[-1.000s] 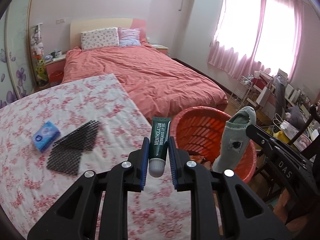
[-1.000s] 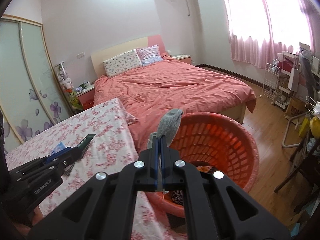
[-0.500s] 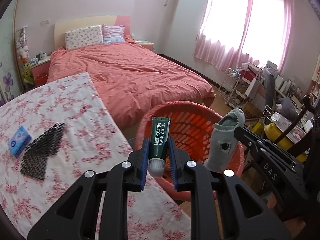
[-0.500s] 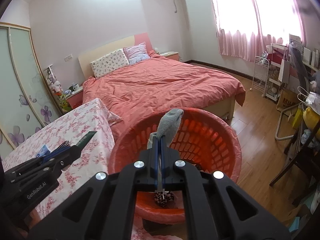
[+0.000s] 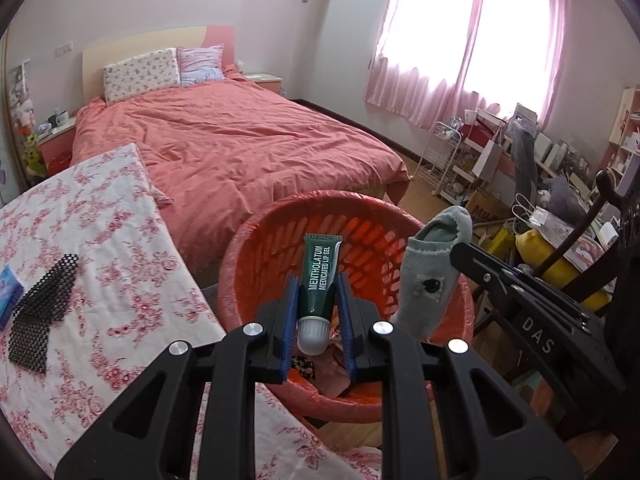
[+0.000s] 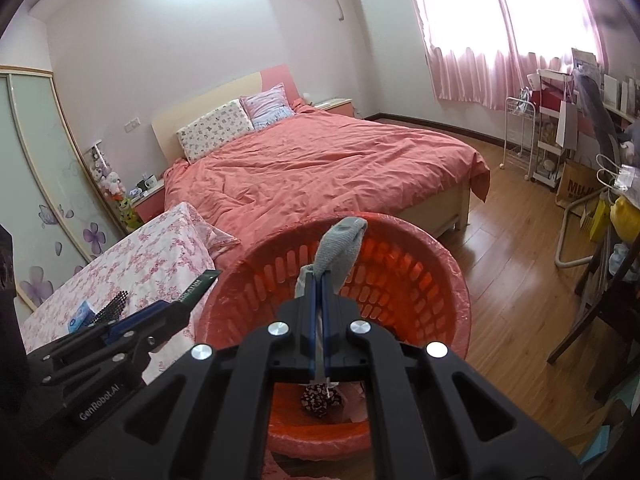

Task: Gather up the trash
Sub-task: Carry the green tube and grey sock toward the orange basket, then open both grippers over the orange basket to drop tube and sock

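My left gripper is shut on a dark green lip-gel tube with a white cap, held over the near rim of the orange plastic basket. My right gripper is shut on a worn grey sock that sticks up above the same basket. In the left wrist view the sock hangs over the basket's right side from the right gripper. In the right wrist view the left gripper with the tube sits at the basket's left rim. Wrappers lie on the basket's bottom.
A table with a floral cloth lies left of the basket, with a black mesh piece and a blue packet on it. A bed with a coral cover is behind. Cluttered shelves and chairs stand at the right.
Both grippers have moved right, off the table, and lower toward the basket, which now looms larger beneath them. The tube and sock stay gripped.
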Motion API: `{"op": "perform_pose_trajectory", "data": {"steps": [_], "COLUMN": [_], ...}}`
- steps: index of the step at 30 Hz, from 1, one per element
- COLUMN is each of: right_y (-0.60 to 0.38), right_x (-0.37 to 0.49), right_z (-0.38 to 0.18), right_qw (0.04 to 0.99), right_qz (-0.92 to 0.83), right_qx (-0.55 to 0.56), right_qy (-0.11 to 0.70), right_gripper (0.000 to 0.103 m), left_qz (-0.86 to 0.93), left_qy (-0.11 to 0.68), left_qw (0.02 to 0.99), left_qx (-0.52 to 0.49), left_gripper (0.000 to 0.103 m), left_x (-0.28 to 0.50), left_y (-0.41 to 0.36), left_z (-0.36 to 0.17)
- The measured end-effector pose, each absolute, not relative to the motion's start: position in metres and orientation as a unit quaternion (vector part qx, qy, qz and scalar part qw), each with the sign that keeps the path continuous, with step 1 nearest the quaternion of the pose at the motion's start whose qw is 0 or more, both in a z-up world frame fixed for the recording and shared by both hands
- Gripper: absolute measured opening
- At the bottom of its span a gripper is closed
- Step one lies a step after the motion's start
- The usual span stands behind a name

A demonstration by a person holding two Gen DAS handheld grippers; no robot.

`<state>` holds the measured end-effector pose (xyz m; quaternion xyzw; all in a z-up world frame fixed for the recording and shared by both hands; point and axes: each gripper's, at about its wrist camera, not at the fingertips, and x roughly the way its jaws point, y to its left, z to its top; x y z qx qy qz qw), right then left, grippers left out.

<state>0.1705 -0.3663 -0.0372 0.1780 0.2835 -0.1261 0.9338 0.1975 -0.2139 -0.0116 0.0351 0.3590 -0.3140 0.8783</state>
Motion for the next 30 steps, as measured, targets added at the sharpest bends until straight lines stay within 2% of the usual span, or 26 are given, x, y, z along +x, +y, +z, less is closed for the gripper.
{"op": "perform_pose_trajectory", "data": {"steps": [16, 20, 21, 25, 30], "right_y": [-0.386, -0.390, -0.391, -0.393, -0.395], "right_x": [0.178, 0.181, 0.181, 0.180, 0.177], "right_z": [-0.055, -0.059, -0.060, -0.063, -0.066], "right_qw": [0.926, 0.923, 0.922, 0.920, 0.917], "right_qz": [-0.123, -0.118, -0.118, -0.122, -0.128], "right_qx": [0.195, 0.205, 0.209, 0.211, 0.215], "right_qy": [0.299, 0.305, 0.305, 0.307, 0.310], "right_gripper": [0.004, 0.009, 0.009, 0.016, 0.019], "left_qz": [-0.318, -0.315, -0.315, -0.313, -0.308], "left_qy": [0.383, 0.390, 0.391, 0.393, 0.398], "left_qw": [0.866, 0.864, 0.863, 0.863, 0.862], "left_qx": [0.050, 0.049, 0.049, 0.052, 0.052], "left_gripper": [0.019, 0.019, 0.020, 0.035, 0.035], "left_x": [0.204, 0.205, 0.205, 0.207, 0.210], "left_y": [-0.236, -0.237, -0.237, -0.236, -0.235], "left_z": [-0.030, -0.034, -0.035, -0.037, -0.040]}}
